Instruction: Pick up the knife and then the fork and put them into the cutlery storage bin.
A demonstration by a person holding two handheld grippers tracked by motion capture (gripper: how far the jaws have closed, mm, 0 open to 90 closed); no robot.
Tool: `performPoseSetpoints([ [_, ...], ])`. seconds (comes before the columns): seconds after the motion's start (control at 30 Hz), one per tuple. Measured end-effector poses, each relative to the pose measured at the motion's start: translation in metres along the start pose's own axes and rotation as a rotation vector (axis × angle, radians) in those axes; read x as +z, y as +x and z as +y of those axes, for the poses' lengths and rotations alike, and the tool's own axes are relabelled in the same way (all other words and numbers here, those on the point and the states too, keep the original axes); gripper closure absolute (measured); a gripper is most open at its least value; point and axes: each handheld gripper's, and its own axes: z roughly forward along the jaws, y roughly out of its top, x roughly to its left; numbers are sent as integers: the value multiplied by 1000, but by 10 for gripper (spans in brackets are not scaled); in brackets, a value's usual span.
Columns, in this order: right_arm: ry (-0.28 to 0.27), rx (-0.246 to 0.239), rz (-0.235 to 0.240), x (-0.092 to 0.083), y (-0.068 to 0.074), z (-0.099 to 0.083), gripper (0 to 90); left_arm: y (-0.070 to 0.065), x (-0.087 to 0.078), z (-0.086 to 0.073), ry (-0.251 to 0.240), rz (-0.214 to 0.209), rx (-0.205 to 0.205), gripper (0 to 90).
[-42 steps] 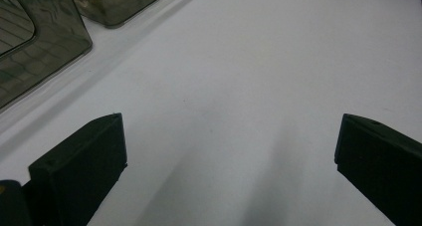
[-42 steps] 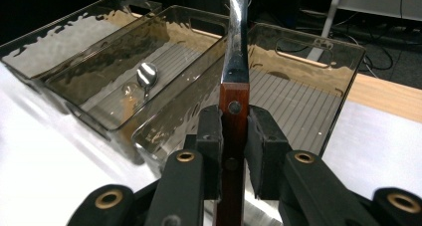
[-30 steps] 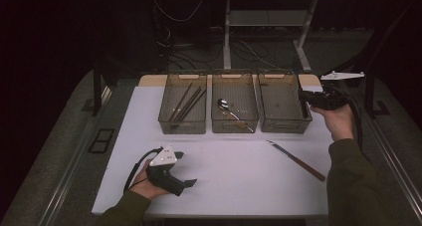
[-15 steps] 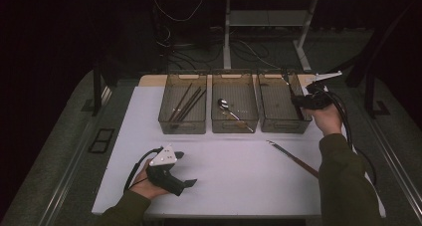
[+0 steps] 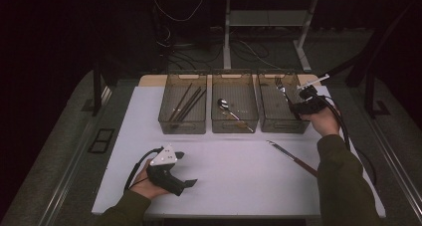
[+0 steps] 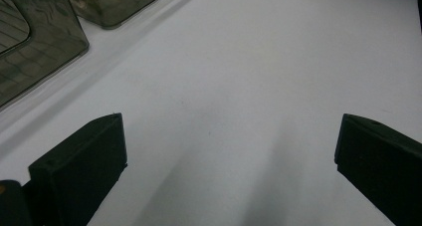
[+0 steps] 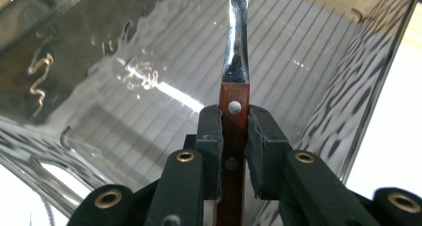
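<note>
white tabletop (image 5: 239, 176) under you carries three clear bins. your right gripper (image 5: 298, 104) is clamped on a wooden-handled fork (image 7: 234, 111), its tines over the right bin (image 5: 271, 121), not yet let go. chopsticks (image 5: 186, 104) and a spoon (image 5: 230, 114) already lie sorted. one knife (image 5: 291, 158) is left on the table. your left gripper (image 5: 171, 178) rests wide apart, holding nothing.

The high view was dim, its surroundings nearly black; only the white table (image 5: 234, 181) was clearly lit. In the right gripper view, glare streaked the clear bin (image 7: 124, 76). The left gripper view showed soft shadows and blurred jaw edges.
</note>
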Motion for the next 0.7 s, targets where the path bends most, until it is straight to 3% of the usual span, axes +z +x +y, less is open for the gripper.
performPoseSetpoints([
  [0.13, 17, -1, -10, 1, 1, 0, 758, 0, 1, 0, 5, -4, -2, 0],
  [0.2, -3, 9, -15, -1, 0, 1, 667, 0, 1, 0, 5, -4, -2, 0],
  [0.33, -34, 29, 5, -6, -1, 1, 581, 0, 1, 0, 6, -4, -1, 0],
  [0.7, -165, 79, 116, -38, 0, 0, 401, 0, 0, 0, 13, -3, 8, 0],
])
